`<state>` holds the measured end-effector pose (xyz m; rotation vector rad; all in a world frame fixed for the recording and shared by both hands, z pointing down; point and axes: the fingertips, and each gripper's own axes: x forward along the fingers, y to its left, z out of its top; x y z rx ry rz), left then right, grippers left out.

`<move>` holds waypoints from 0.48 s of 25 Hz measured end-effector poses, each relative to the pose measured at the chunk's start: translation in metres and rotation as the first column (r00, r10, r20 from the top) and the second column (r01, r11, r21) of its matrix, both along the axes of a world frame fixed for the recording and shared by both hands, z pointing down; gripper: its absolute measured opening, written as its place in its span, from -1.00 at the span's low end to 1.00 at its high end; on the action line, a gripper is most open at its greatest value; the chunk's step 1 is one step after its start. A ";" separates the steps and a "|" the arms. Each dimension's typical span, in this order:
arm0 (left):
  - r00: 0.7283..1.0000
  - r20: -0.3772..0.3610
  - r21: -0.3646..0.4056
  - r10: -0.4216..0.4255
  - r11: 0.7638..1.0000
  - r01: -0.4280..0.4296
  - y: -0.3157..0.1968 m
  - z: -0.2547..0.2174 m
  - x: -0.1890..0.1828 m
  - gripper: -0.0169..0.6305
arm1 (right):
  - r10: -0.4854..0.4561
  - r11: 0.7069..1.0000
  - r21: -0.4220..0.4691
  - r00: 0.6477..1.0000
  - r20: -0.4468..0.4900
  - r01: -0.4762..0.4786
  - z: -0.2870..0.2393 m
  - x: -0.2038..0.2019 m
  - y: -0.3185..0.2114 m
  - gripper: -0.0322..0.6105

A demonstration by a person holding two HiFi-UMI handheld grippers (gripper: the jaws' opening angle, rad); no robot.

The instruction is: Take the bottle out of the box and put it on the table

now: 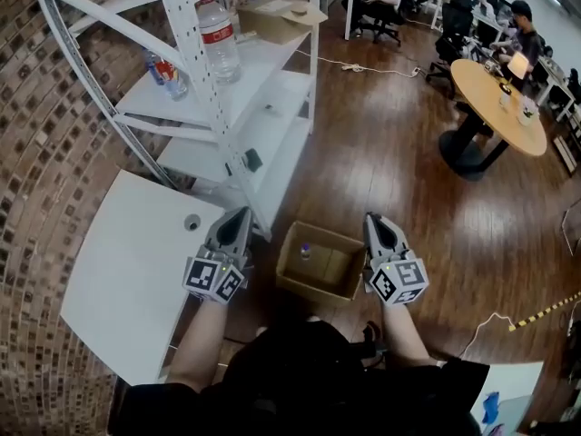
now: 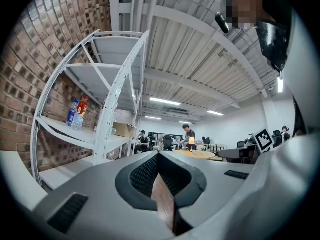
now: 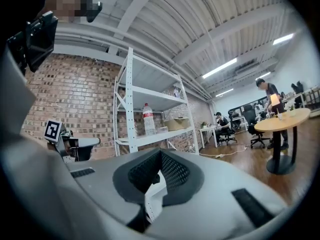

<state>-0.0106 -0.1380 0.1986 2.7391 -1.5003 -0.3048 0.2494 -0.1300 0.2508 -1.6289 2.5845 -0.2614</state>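
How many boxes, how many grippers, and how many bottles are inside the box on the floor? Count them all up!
Boxes: 2 (floor box, shelf box)
Grippers: 2 (left gripper, right gripper)
Bottles in floor box: 1 (bottle)
Total: 5

No text is legible (bottle labels (image 1: pixel 216 31) too small).

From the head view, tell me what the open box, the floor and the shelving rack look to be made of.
Box: apparently cardboard, matt brown, with folded-out flaps.
Floor: wood or wood-look planks, dark brown, slight sheen, seams visible.
Shelving rack: probably painted metal, white, with rows of punched holes along the uprights.
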 end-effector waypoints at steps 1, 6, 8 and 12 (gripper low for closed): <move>1.000 0.003 -0.003 0.001 1.000 -0.001 -0.003 0.000 -0.002 -0.97 | -0.001 1.000 -0.011 1.000 -0.007 0.001 0.003 -0.003 -0.003 -0.89; 1.000 0.025 -0.053 0.003 0.999 -0.002 -0.014 0.022 -0.006 -0.97 | -0.041 0.997 -0.074 0.998 -0.041 0.038 0.026 -0.025 -0.014 -0.89; 0.999 0.034 -0.090 0.013 0.996 -0.010 -0.016 0.037 -0.005 -0.97 | -0.058 0.994 -0.101 0.997 -0.044 0.053 0.036 -0.033 -0.017 -0.89; 0.999 0.040 -0.171 0.013 0.985 -0.006 -0.019 0.077 -0.009 -0.97 | -0.086 0.984 -0.157 0.995 -0.045 0.078 0.067 -0.052 -0.022 -0.89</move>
